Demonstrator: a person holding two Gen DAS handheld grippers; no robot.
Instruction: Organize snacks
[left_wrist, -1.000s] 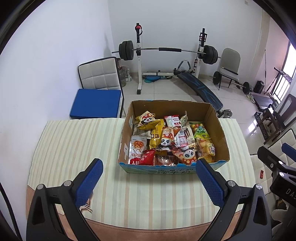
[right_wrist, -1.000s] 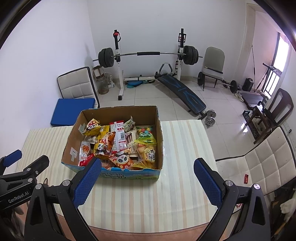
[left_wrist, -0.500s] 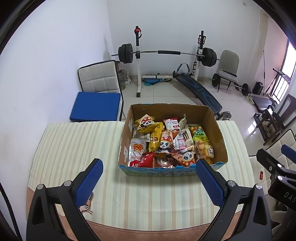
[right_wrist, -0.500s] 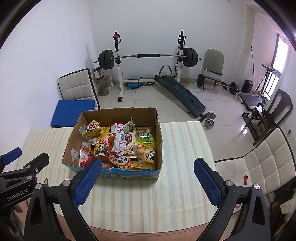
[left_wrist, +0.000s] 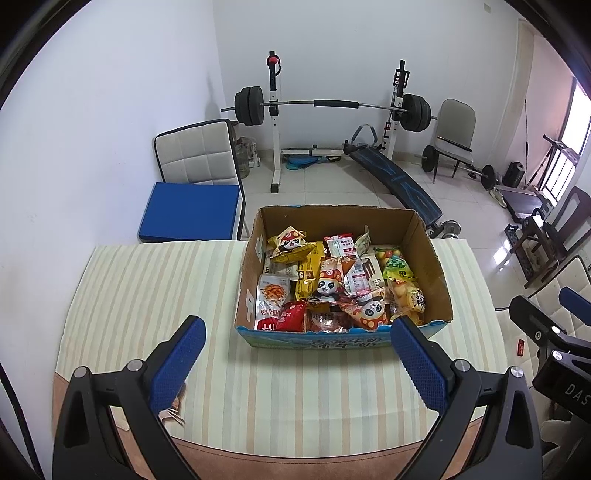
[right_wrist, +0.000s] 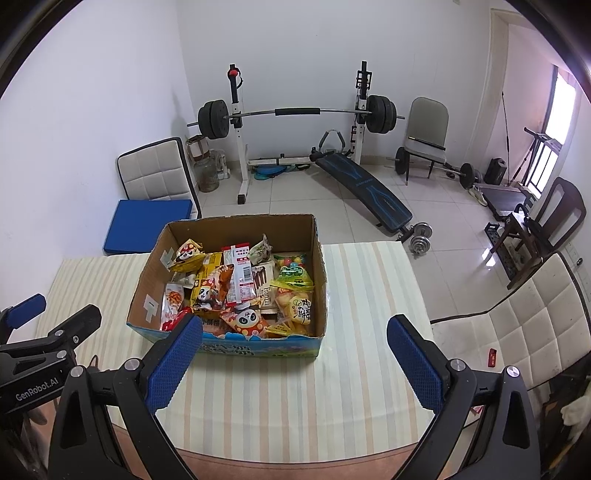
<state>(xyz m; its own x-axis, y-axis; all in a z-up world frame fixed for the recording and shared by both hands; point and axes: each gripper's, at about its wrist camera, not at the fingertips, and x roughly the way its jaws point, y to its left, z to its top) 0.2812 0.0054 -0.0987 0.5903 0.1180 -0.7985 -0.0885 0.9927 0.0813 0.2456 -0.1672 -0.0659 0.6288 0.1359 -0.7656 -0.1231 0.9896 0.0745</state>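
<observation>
The cardboard box (left_wrist: 343, 273) of snack packets (left_wrist: 332, 288) is sitting mid-desk (left_wrist: 147, 288). Both the left gripper (left_wrist: 299, 354) and right gripper (right_wrist: 295, 350) are hovering with fingers spread, holding nothing. The slippery, overlapping packets risk a pinch dragging out neighbours or slipping.

I see the desk (left_wrist: 155, 295) covered by a cloth with pale cream and tan stripes (right_wrist: 369, 295); along the near edge the cloth stops short and a brown strip of the desk top shows. Directly on the cloth sits one open cardboard box (left_wrist: 436, 280), its near wall printed blue, packed with snack packets (left_wrist: 332, 284). In my left view it stands right of the middle, toward the far edge; in my right view the cardboard box (right_wrist: 147, 291) is left of centre
</observation>
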